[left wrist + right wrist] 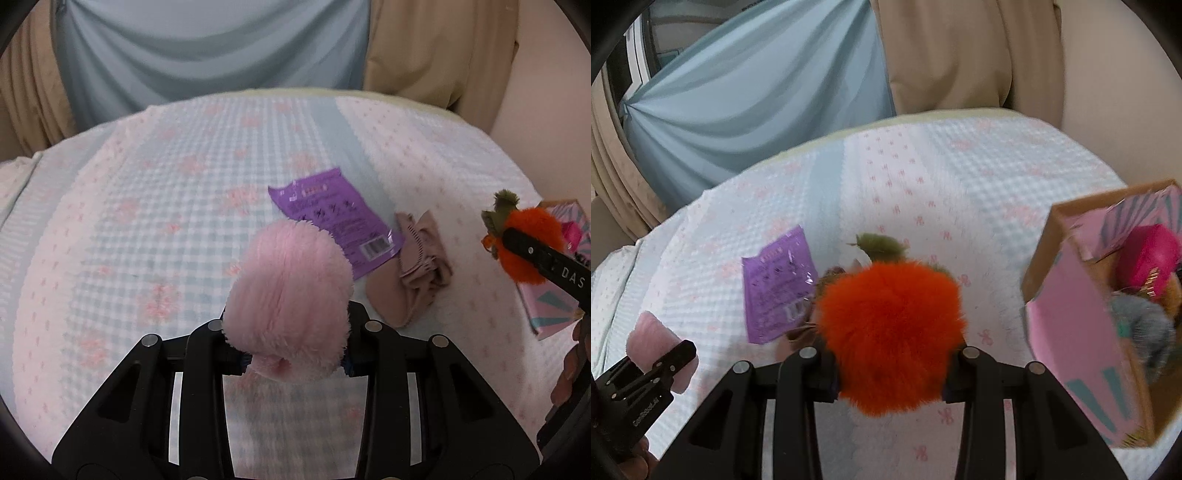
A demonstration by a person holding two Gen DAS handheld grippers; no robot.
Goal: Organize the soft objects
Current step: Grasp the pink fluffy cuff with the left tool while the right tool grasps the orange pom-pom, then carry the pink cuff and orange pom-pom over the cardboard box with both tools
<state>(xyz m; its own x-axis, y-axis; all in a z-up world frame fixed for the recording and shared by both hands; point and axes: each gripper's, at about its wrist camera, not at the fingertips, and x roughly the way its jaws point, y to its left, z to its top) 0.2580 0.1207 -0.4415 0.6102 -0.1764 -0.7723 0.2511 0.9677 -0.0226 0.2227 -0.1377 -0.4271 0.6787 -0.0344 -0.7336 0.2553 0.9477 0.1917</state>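
My left gripper (288, 347) is shut on a fluffy pink plush ball (290, 295) and holds it above the bed. It also shows at the lower left of the right wrist view (653, 343). My right gripper (890, 376) is shut on an orange furry plush with green leaves (892, 332), also seen at the right of the left wrist view (532, 247). A pink cardboard box (1075, 332) on the bed to the right holds a magenta soft item (1150, 254) and a grey fuzzy one (1141, 325). A beige folded cloth (413, 273) lies on the bed.
A purple plastic packet (332, 218) lies on the checked bedspread (147, 221) beside the beige cloth. Blue and beige curtains (207, 48) hang behind the bed. The box also shows at the right edge of the left wrist view (550, 310).
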